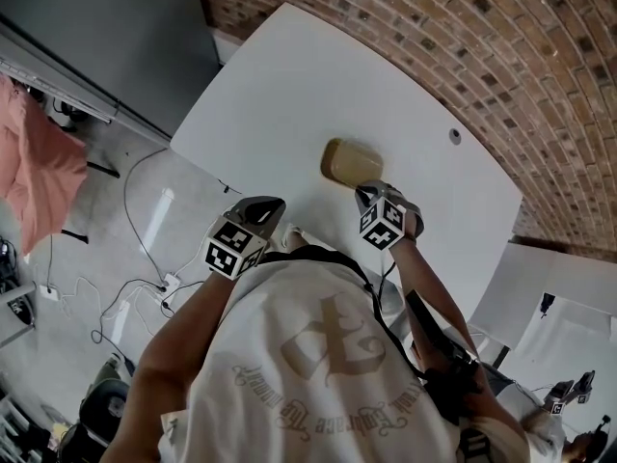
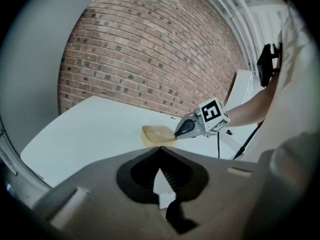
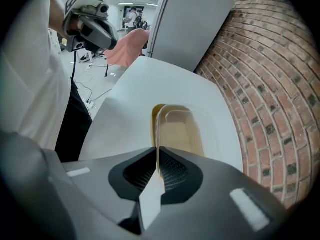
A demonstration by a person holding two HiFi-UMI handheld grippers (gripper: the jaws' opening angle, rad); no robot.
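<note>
Step in hand, as I read it: the grip. The right claw point(image 1: 370, 194) is pinched shut on the near edge of the plastic box point(image 1: 352, 162). The right gripper view shows the thin rim running straight into the line where the 2 jaws meet. The box is tan and see-through, and sits flat on the white surface point(image 1: 289, 95) about mid-way across, w/ the brick wall point(image 1: 463, 46) beyond it. I can't tell if it has a lid on or anything inside.

The left claw point(image 1: 265, 206) is closed on nothing, jaws tip to tip in its own view. It hangs over the near edge of the surface, left of the box and apart from it.

Next move, my guess: only 1 thin edge is held, so the box could tilt or slip out. It needs a firm pinch and a slow, level pull, w/ the left claw free to steady the far side.
</note>
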